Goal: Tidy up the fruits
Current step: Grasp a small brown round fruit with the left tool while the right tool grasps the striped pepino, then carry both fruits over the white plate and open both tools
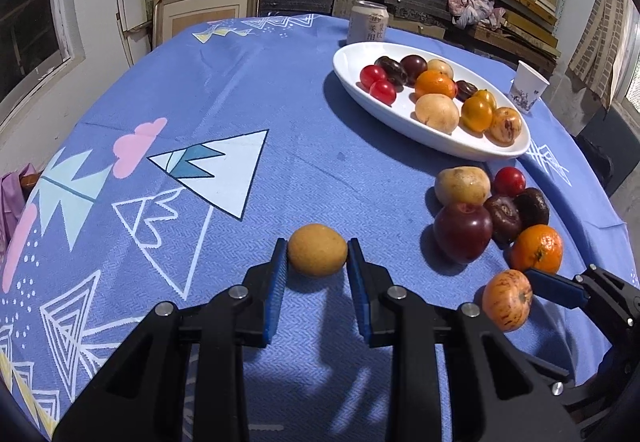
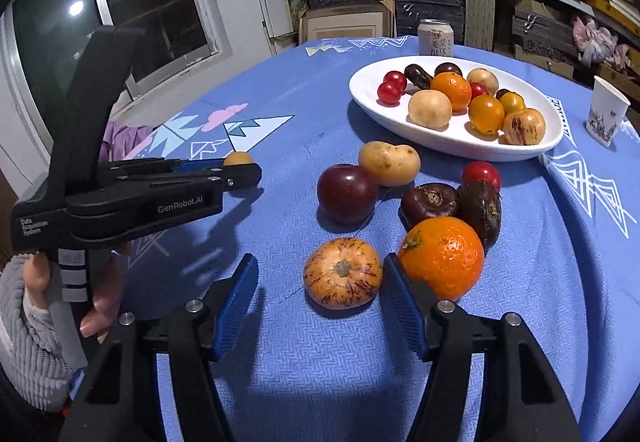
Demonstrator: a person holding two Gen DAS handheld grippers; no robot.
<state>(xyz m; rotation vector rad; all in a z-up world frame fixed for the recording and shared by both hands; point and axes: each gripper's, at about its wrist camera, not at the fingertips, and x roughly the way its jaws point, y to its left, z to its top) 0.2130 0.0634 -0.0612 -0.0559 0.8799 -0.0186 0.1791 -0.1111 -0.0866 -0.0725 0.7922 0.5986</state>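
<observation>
The left gripper (image 1: 318,254) is clamped on a small tan fruit (image 1: 317,250) resting on the blue tablecloth (image 1: 280,102). The right gripper (image 2: 320,274) has its jaws apart around a streaked orange fruit (image 2: 342,273); the right pad seems to touch it. Just beyond lie a mandarin (image 2: 444,258) and dark plum (image 2: 347,193), then the white dish (image 2: 460,146) of fruit.

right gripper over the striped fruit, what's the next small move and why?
Probably finish closing. The right gripper straddles the striped orange fruit, one finger at its right side, the other still clear of its left. The left gripper already clamps the small tan fruit, so both could then go to the white dish.
</observation>
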